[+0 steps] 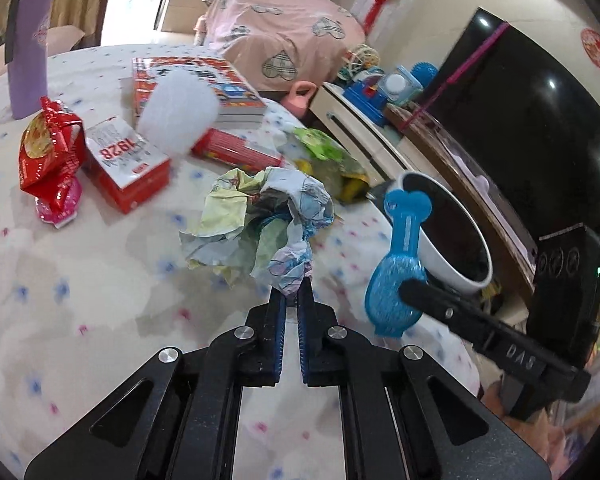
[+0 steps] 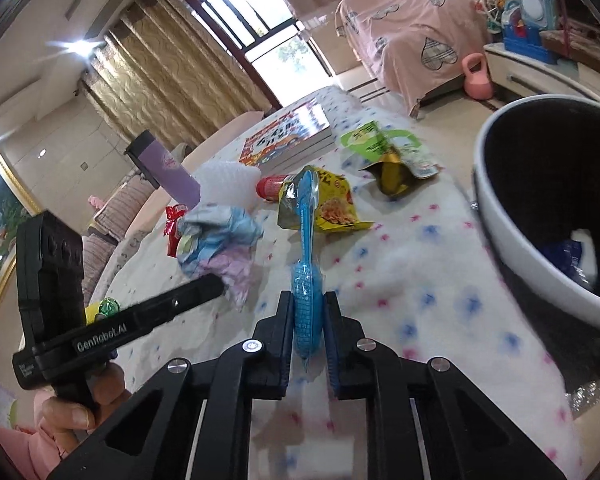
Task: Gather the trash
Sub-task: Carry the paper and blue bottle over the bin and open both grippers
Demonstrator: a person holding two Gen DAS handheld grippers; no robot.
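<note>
**Two pinches that could slip before the bin**

I read the biggest risk at the white bin [image 2: 496, 216], which sits at the table's right edge, partly over it as far as I can tell. Its rim is just beside my right claw [image 2: 307, 320], so a careless swing could knock it off the table [image 1: 100, 280].

Next is the crumpled paper [image 1: 256, 216]. My left claw [image 1: 296, 286] is clamped together on only one thin twisted tail of it, near the table's middle, and the bulk hangs forward of the grip. I judge that tail could tear or slide out on the way to the bin, dropping the wad back on the cloth or over the edge.

The blue plastic piece [image 2: 306, 272] worries me less, but it stands edge-on between the right claw's pads, which are clamped on its round textured end, with the long neck sticking out ahead. It could pivot in the grip and catch the yellow snack wrapper [image 2: 332, 204] lying beyond it, or strike the bin rim and not go in.

Smallest: both claws work close together, so I could clip one on the other while crossing to the bin.
</note>
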